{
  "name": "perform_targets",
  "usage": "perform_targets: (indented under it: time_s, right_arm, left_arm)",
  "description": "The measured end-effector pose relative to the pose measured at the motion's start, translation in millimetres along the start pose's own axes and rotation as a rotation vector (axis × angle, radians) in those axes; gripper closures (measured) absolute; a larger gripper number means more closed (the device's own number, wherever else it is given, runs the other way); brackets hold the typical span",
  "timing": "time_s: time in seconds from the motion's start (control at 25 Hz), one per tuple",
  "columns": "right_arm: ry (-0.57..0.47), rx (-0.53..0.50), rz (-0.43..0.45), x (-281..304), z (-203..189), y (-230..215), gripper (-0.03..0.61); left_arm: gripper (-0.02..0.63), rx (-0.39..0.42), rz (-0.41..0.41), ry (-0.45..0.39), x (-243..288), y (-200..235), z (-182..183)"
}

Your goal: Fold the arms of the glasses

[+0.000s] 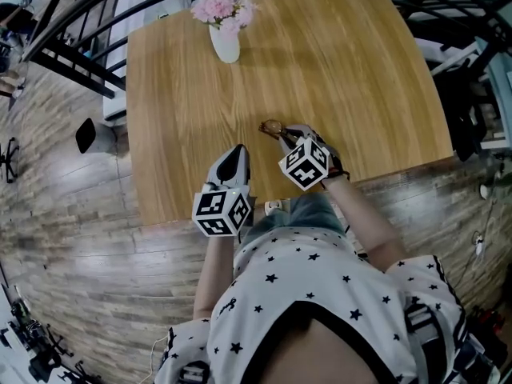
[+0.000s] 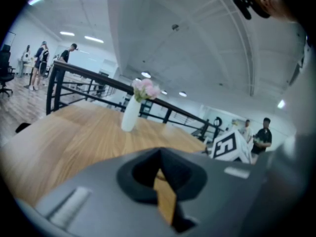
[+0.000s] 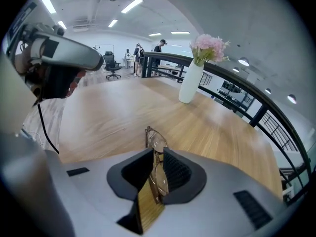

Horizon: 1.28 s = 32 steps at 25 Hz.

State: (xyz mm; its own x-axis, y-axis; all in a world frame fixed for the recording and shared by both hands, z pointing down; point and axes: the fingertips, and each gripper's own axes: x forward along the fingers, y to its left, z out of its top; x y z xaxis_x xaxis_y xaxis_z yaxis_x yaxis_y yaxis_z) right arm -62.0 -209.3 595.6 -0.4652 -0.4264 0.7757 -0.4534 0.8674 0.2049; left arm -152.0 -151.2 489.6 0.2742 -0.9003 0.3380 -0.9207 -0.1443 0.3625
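Note:
The thin brown-framed glasses (image 3: 156,143) stand on edge between the pads of my right gripper (image 3: 157,157), which is shut on them. One lens sticks out past the fingertips, and the arms lie flat against the frame. In the head view the glasses (image 1: 272,126) show just beyond my right gripper (image 1: 290,137), low over the near middle of the wooden table (image 1: 352,78). My left gripper (image 1: 238,154) hovers to the left near the table's front edge. It is shut with nothing in it (image 2: 159,156), and only the tabletop shows through the slit.
A white vase of pink flowers (image 1: 225,42) stands at the far side of the table, left of centre. Black railings (image 1: 72,54) run beside the table on the left and right. Several people stand far off in the room (image 2: 39,58).

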Motion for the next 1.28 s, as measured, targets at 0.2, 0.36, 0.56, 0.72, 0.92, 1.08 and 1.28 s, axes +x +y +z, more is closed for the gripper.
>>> perform_targets:
  time_s: [0.2, 0.36, 0.56, 0.72, 0.92, 1.08, 1.28]
  right_arm:
    - [-0.093, 0.091, -0.009, -32, 13, 9, 0.528]
    - [-0.190, 0.160, -0.019, -61, 22, 12, 0.534]
    - [-0.338, 0.246, -0.036, -97, 39, 15, 0.548]
    - [-0.385, 0.268, -0.045, -122, 40, 16, 0.555]
    - [-0.432, 0.293, -0.062, -158, 24, 20, 0.561]
    - [-0.455, 0.298, -0.057, -185, 10, 32, 0.561]
    - [-0.488, 0.314, -0.043, -223, -9, 47, 0.562]
  left_arm:
    - [0.606, 0.008, -0.006, -0.001, -11, -4, -4]
    - [0.606, 0.026, -0.015, -0.010, -18, -15, -5]
    - [0.606, 0.027, -0.013, -0.031, -32, -27, -6]
    - [0.606, 0.033, -0.008, -0.041, -44, -40, -10]
    - [0.606, 0.031, 0.009, -0.066, -65, -65, -18]
    - [0.606, 0.008, 0.036, -0.081, -85, -78, -28]
    - [0.606, 0.002, 0.049, -0.087, -107, -105, -42]
